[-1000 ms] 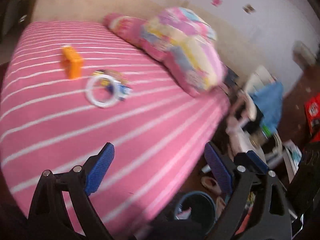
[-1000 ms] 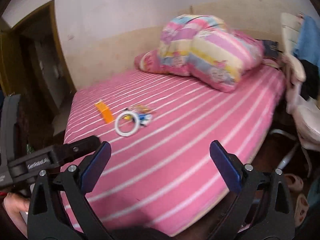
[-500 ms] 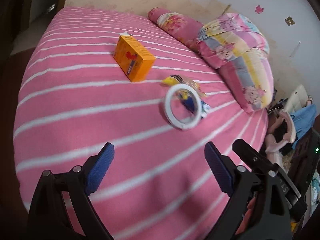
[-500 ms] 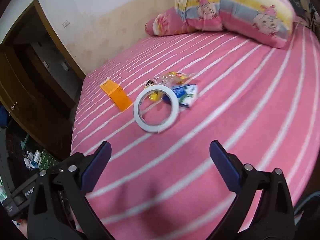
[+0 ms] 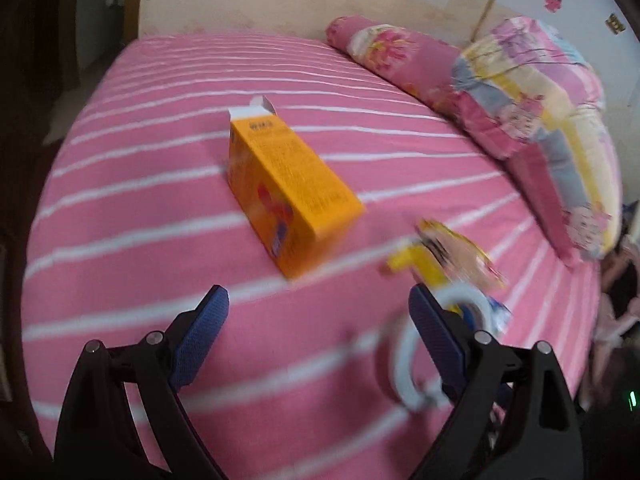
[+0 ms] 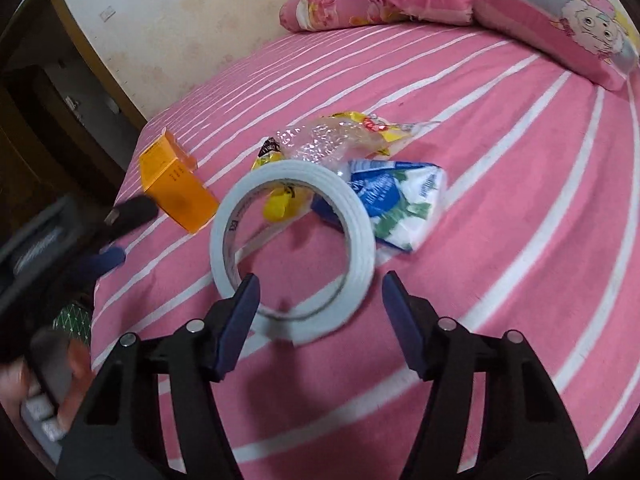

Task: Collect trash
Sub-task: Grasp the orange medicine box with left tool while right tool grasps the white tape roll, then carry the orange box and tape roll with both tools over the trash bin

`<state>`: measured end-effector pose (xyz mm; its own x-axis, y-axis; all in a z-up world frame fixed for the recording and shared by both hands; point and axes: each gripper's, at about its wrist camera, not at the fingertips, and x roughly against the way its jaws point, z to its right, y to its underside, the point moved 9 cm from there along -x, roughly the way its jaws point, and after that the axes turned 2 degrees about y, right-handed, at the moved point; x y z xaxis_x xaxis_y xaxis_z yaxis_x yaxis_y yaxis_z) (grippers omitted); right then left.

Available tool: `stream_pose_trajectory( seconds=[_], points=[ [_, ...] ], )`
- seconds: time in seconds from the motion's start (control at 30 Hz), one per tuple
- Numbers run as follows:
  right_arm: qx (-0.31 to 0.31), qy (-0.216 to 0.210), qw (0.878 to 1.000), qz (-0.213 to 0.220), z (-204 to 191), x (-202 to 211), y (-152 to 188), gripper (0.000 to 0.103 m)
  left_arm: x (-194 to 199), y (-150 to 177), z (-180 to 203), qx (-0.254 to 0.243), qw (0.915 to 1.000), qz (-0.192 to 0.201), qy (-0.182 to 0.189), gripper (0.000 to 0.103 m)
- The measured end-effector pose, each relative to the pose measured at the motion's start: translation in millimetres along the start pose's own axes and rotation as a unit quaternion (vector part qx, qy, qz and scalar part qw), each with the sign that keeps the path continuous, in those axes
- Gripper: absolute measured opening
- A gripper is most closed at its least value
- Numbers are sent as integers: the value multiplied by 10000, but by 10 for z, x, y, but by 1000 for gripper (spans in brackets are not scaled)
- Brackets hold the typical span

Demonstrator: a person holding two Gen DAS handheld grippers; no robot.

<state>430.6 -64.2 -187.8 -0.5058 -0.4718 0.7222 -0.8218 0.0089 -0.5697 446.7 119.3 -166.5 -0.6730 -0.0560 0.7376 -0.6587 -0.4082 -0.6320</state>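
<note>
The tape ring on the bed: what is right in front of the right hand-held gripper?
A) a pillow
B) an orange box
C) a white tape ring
C: the white tape ring lies on the bed directly ahead of the open right hand-held gripper.

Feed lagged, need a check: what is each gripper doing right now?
Left gripper: open, empty, facing the orange box.
Right gripper: open, empty, at the tape roll.
</note>
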Motion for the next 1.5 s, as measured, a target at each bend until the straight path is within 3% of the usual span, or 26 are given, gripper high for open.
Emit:
stream_pose_trajectory(
  seconds=[0.13,0.33,0.37,0.4,0.43,0.63,0.9,1.17,1.5],
  points=[
    [29,-51,10000,-52,-9,-133,-14,64,-294,-160,-77,-251,9978,-14,-613,89],
    [-11,-74,10000,-39,33,-238,-81,55,-615,-275,-156,-218,9976,-145,-648,89],
    [-36,-64,10000,-47,46,-251,-85,50,-648,-295,-167,-191,9978,-163,-610,85],
    [-61,-53,10000,-49,55,-256,-87,48,-681,-300,-186,-169,9981,-213,-549,73],
    [-84,-38,10000,-38,69,-266,-102,44,-704,-287,-195,-153,9983,-266,-501,68],
    [-48,-31,10000,-29,77,-315,-154,18,-708,-255,-257,-7,9989,-241,-394,54],
    [-45,-204,9997,84,7,-305,-259,17,-606,-238,-224,78,9996,-139,-231,43],
    [-135,-388,9990,176,4,-128,-309,17,-379,-153,-140,90,9999,-98,11,41],
    [-355,-553,9973,324,57,315,-185,17,161,214,22,236,9989,-50,402,40]
  ],
)
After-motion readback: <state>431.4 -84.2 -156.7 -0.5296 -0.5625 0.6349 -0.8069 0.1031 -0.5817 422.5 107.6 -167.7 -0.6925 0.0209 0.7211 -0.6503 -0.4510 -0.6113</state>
